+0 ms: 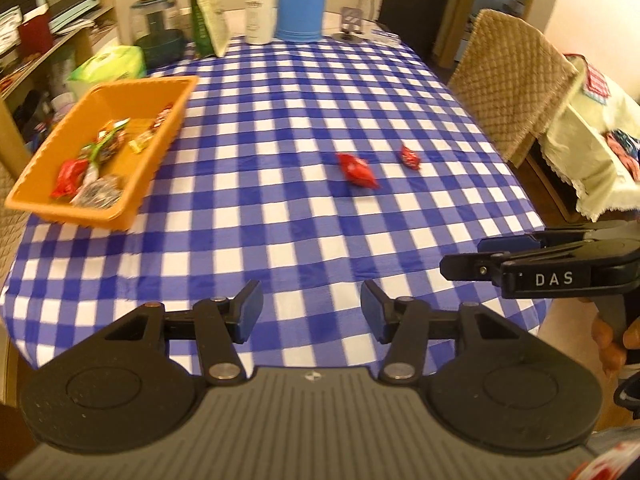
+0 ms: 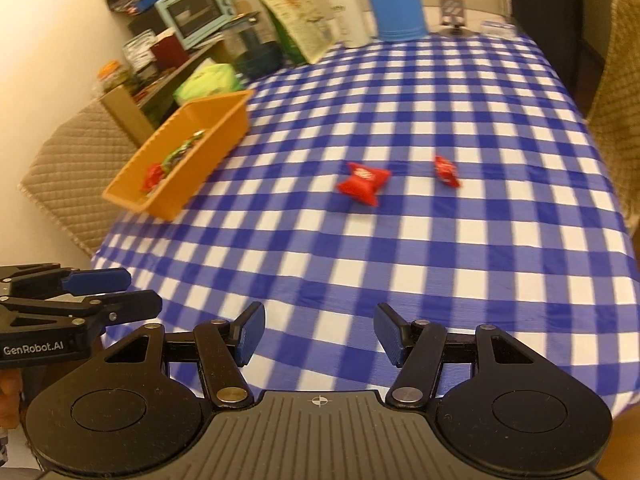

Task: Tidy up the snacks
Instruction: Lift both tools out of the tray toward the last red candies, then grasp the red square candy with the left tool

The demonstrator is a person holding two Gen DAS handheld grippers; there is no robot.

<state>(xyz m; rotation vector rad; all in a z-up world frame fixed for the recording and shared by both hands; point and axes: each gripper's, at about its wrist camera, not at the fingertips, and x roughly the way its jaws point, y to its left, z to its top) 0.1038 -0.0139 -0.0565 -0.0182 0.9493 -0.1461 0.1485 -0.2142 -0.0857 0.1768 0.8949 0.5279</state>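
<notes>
Left tongs (image 1: 312,312): parted, empty, near edge.
Right tongs (image 2: 319,334): parted, empty.
Red snacks (image 1: 357,170) (image 1: 409,157): loose mid-surface, awaiting pickup.
Orange basket (image 1: 160,144): far left, collecting snacks.

Two red snack packets (image 1: 357,170) (loose) lie beyond the empty left gripper (image 1: 312,312).
</notes>
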